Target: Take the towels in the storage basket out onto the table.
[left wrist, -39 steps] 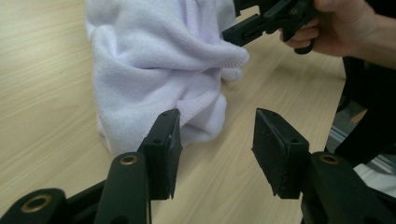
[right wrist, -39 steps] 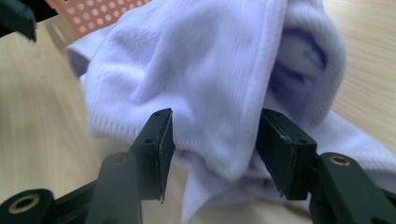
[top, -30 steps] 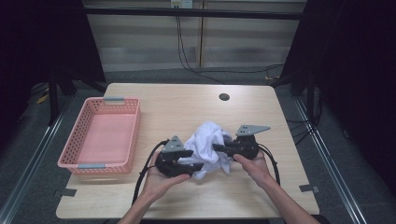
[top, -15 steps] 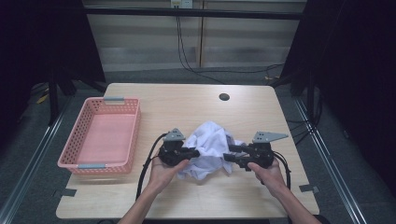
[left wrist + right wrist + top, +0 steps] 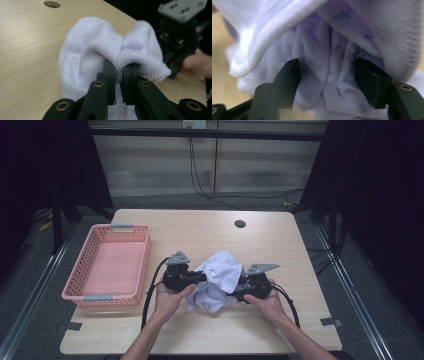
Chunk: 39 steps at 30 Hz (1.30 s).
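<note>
White cloth (image 5: 218, 280) bunched in a loose heap on the desk (image 5: 280, 245), near the front edge, roughly mid-width. Left gripper (image 5: 192, 279) at the cloth's left side, jaws narrow, pinching a fold of the hem; left gripper view confirms cloth (image 5: 100, 52) clamped between the jaws. Right gripper (image 5: 239, 292) at the cloth's right side, jaws wide, cloth (image 5: 332, 57) bulging into the gap, not clamped. A hand (image 5: 167, 297) holds each gripper from the front edge. Pink basket (image 5: 107, 292) at the left edge, well apart from the cloth. Round hole (image 5: 240, 224) near the back edge.
</note>
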{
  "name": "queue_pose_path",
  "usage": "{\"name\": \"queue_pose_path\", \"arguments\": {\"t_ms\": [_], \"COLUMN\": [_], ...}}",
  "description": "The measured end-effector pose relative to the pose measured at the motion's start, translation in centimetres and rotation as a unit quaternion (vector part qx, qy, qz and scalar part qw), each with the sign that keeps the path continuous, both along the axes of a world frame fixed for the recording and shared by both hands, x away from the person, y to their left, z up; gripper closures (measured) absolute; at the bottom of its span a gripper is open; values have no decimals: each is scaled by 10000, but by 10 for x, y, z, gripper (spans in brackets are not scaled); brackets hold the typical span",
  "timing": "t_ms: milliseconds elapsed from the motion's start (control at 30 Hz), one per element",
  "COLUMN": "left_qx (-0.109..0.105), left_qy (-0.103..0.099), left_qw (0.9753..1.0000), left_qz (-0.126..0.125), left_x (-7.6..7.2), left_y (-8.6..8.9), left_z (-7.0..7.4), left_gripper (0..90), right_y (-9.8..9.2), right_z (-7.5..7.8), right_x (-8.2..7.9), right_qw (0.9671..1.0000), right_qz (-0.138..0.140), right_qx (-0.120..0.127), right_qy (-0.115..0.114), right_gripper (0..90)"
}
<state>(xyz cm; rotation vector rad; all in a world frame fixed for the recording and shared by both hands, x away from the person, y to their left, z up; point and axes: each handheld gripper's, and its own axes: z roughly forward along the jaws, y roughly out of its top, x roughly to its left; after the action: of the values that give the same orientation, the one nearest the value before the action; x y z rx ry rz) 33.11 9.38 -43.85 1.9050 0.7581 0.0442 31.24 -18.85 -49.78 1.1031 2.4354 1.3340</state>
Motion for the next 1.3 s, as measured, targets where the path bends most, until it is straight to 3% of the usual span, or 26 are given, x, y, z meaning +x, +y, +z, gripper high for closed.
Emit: {"name": "queue_pose_path", "arguments": {"t_ms": [33,100,167,267,333,367,467,533,567,600,633,700,733,767,800,833,867,900,933,967,1000,1067,1133,1167,1200,1300], "left_qx": [-117,-205,-247,-503,-453,-338,-642,-643,-835,-835,-928,-964,-985,-782,-629,-452,-452,-320,-320,-236,-236,-79,-51,65,83,162], "left_qy": [-29,-66,-88,-257,-328,-467,-536,-619,-664,-664,-694,-655,-551,-483,-431,-211,-211,-97,-97,95,95,206,256,247,245,175], "left_qw": [9999,9994,9992,9976,9976,9977,9960,9955,9937,9937,9922,9919,9925,9944,9956,9971,9971,9976,9976,9983,9983,9985,9986,9989,9989,9991], "left_qz": [107,283,299,394,419,349,312,318,347,347,455,512,468,518,541,582,582,610,610,516,516,508,460,400,379,358], "left_x": [0,-1,-1,-5,-6,-9,-13,-14,-17,-17,-19,-18,-15,-12,-11,-6,-6,-4,-4,-2,-2,-2,-2,-1,0,4], "left_y": [7,16,21,36,35,32,33,33,36,36,44,46,47,45,43,42,42,43,43,44,44,44,43,40,40,36], "left_z": [5,12,16,34,38,47,65,73,86,86,96,95,91,82,76,57,57,42,42,26,26,10,2,-8,-14,-27], "left_gripper": [842,844,845,846,846,847,849,849,850,849,850,849,849,849,849,848,848,847,844,839,837,801,783,662,606,522], "right_y": [0,-6,-11,-30,-36,-45,-54,-55,-60,-60,-67,-74,-74,-78,-78,-77,-77,-77,-77,-77,-76,-70,-66,-55,-50,-32], "right_z": [3,8,13,36,47,66,98,106,131,131,150,158,158,145,139,132,132,111,111,92,82,63,57,41,36,18], "right_x": [-1,-2,-3,-5,-5,-3,4,5,11,11,17,24,24,32,32,32,32,28,28,25,23,20,19,21,22,33], "right_qw": [9996,9998,9996,9986,9980,9962,9929,9919,9894,9894,9847,9835,9835,9865,9870,9872,9872,9887,9887,9912,9928,9953,9961,9976,9981,9994], "right_qz": [-148,-175,-260,-443,-455,-556,-669,-695,-676,-676,-871,-968,-968,-899,-916,-947,-947,-965,-965,-909,-830,-714,-647,-496,-445,-291], "right_qx": [-219,-116,-138,146,240,344,460,492,567,567,659,647,647,727,655,607,607,643,643,596,557,463,459,412,375,137], "right_qy": [-92,8,-47,-255,-366,-577,-866,-946,-1150,-1150,-1356,-1388,-1388,-1160,-1144,-1129,-1129,-945,-945,-760,-666,-467,-387,-270,-220,-81], "right_gripper": [643,785,806,826,828,831,837,839,891,891,886,872,872,816,772,708,708,592,592,524,492,389,379,324,303,255]}}
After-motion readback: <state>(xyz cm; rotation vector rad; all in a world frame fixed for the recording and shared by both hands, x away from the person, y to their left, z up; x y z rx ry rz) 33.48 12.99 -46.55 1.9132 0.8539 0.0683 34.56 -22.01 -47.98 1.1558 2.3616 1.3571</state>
